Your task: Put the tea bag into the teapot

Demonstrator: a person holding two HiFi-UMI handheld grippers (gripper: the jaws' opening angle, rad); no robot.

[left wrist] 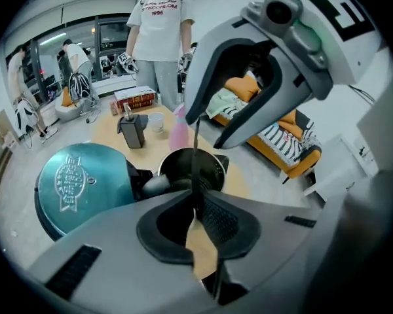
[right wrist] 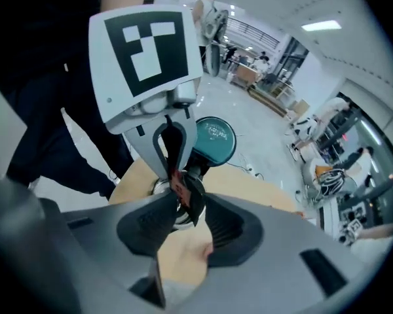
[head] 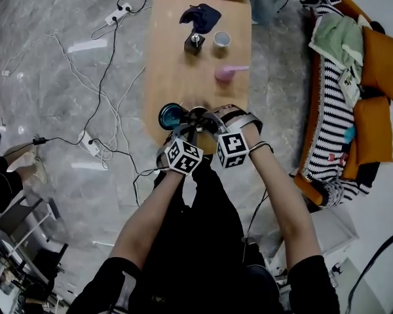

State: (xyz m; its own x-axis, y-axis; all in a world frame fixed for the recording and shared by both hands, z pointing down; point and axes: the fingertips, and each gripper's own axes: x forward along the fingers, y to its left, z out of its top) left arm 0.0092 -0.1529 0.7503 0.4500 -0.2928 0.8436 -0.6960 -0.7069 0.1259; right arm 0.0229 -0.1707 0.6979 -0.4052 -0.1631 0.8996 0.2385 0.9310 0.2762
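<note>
The tea bag (right wrist: 182, 187), likely light, limp and easily torn, hangs pinched in the left gripper's (left wrist: 198, 208) jaws above the open teapot (left wrist: 213, 165) on the bench (head: 183, 77), the right gripper's (right wrist: 187, 207) jaws spread and not pressing it; a gentle pinch at one edge looks enough.

Grey marbled floor (head: 46, 84), strewn with cables (head: 105, 76), is noted left of the left claw (head: 191, 127). A wooden table (head: 170, 77) is seen ahead; an orange sofa (head: 373, 129) is noted right of the right claw (head: 213, 123).
</note>
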